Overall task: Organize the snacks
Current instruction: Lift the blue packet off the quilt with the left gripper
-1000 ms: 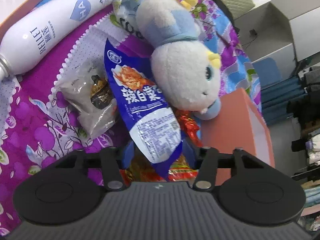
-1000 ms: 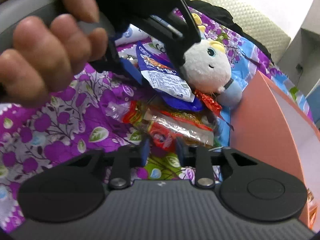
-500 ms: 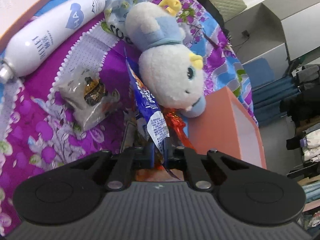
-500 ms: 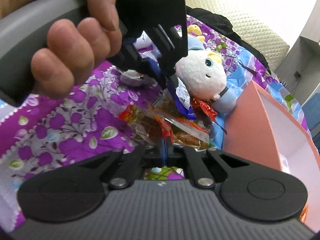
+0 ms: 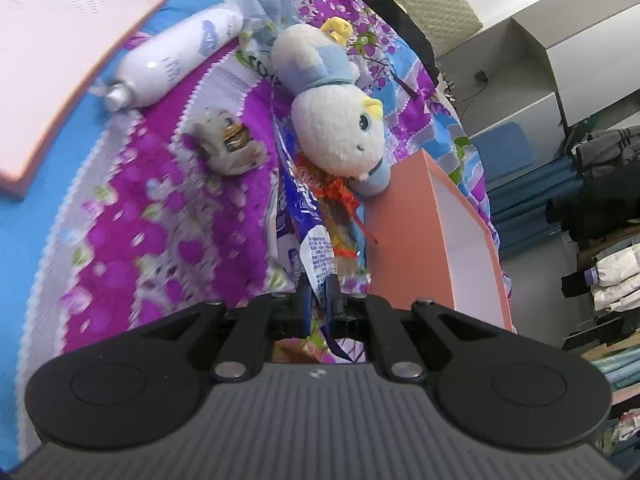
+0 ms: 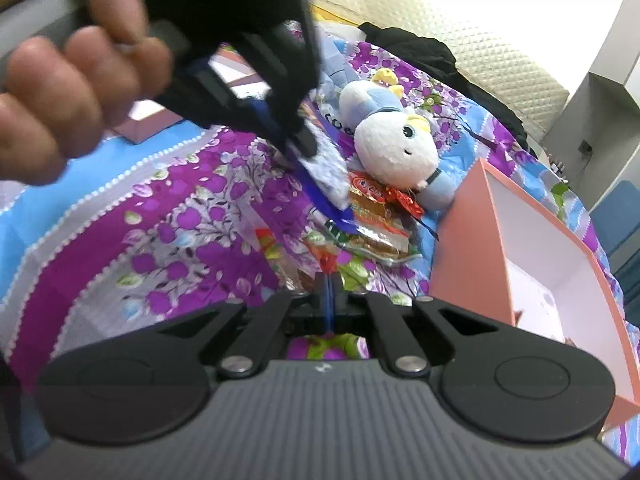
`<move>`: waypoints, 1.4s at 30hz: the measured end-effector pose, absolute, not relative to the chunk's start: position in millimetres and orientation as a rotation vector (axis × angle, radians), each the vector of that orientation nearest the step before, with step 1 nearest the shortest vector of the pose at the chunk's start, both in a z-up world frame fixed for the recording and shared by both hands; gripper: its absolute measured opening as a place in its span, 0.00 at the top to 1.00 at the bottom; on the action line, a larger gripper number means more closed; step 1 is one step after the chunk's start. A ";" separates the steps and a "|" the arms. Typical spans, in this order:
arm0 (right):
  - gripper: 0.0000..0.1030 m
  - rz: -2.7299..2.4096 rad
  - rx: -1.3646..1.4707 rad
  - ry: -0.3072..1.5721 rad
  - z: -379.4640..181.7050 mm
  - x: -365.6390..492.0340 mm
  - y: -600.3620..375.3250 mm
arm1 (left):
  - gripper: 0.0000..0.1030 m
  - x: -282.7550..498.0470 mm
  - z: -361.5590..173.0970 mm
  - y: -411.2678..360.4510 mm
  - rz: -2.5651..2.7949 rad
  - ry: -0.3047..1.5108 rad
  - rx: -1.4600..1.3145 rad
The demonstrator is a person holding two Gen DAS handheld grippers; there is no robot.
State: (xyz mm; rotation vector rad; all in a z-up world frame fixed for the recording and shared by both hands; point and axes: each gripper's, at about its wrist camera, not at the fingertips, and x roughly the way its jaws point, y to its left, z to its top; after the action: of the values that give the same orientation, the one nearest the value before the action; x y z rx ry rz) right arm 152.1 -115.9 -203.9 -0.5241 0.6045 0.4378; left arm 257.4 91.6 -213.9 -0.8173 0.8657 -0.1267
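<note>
The right hand-held gripper is pinching a clear red-printed snack packet above the floral bed, while the left hand-held gripper is gripping a blue packet beside the orange box.

A blue snack packet hangs edge-on, pinched in the left gripper; a clear red-printed snack packet lies just ahead of the right gripper.

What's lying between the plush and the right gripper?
In the right wrist view, a clear packet of orange-brown snacks with a red end lies on the quilt between the plush and the right gripper, beside the orange box.
</note>
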 end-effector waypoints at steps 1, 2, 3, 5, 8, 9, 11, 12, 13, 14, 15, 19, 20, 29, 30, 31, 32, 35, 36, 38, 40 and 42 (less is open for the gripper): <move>0.98 0.432 -0.520 0.604 -202.1 147.3 -118.2 | 0.93 248.7 -213.8 93.1 -0.122 0.867 -0.818; 0.98 0.425 -0.518 0.604 -200.8 143.8 -120.7 | 0.93 240.9 -214.0 94.3 -0.118 0.868 -0.818; 0.98 0.419 -0.513 0.607 -199.9 140.5 -123.1 | 0.94 231.2 -214.3 95.5 -0.113 0.871 -0.813; 0.98 0.411 -0.502 0.616 -199.1 133.2 -127.2 | 0.94 214.7 -217.0 99.6 -0.104 0.880 -0.807; 0.97 0.402 -0.485 0.626 -198.7 124.2 -132.8 | 0.94 192.7 -221.9 106.0 -0.084 0.892 -0.817; 0.97 0.401 -0.477 0.627 -198.8 120.7 -134.8 | 0.94 185.7 -223.6 108.8 -0.077 0.897 -0.819; 0.97 0.398 -0.456 0.635 -199.0 115.7 -138.7 | 0.94 173.6 -227.2 114.4 -0.067 0.910 -0.824; 0.97 0.399 -0.444 0.639 -199.8 113.0 -140.5 | 0.94 168.0 -228.6 117.6 -0.065 0.913 -0.826; 0.97 0.401 -0.434 0.642 -200.3 111.6 -141.8 | 0.94 162.4 -230.1 121.1 -0.061 0.916 -0.827; 0.97 0.403 -0.422 0.647 -201.0 110.2 -142.8 | 0.93 158.0 -231.7 124.6 -0.052 0.919 -0.828; 0.97 0.405 -0.412 0.652 -201.6 109.1 -143.9 | 0.93 153.6 -233.0 128.1 -0.040 0.923 -0.827; 0.97 0.416 -0.360 0.663 -203.5 106.7 -146.9 | 0.93 143.3 -237.9 141.5 0.029 0.952 -0.818; 0.97 0.420 -0.348 0.668 -204.6 106.6 -147.4 | 0.93 142.6 -238.3 143.4 0.047 0.959 -0.814; 0.94 0.425 -0.223 0.726 -213.4 113.5 -154.7 | 0.21 134.1 -239.3 140.8 0.110 0.968 -0.752; 0.81 0.428 -0.208 0.733 -214.4 114.3 -155.7 | 0.17 134.2 -238.8 139.2 0.116 0.971 -0.740; 0.59 0.431 -0.191 0.736 -215.3 114.8 -157.1 | 0.16 134.5 -238.4 137.7 0.123 0.973 -0.731; 0.48 0.437 -0.171 0.732 -215.7 114.2 -159.1 | 0.14 134.8 -238.3 136.6 0.126 0.973 -0.726; 0.33 0.451 -0.112 0.725 -218.1 115.3 -165.1 | 0.10 138.5 -239.5 131.4 0.146 0.984 -0.688; 0.33 0.449 -0.097 0.726 -219.2 116.1 -167.2 | 0.10 140.4 -239.6 129.2 0.153 0.989 -0.666; 0.29 0.437 -0.062 0.726 -221.5 119.6 -171.4 | 0.10 143.8 -239.5 123.7 0.159 0.999 -0.620; 0.23 0.425 -0.031 0.718 -222.8 122.2 -175.4 | 0.10 146.8 -239.5 119.4 0.160 1.002 -0.591; 0.23 0.428 -0.011 0.716 -224.0 126.3 -177.8 | 0.09 149.3 -239.7 115.0 0.168 1.004 -0.563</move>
State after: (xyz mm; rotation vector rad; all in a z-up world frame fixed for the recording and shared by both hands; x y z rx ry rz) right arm 126.3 -177.8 -224.0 -0.0113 0.7164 0.4275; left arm 149.3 115.0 -239.7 -0.5626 1.0043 0.1682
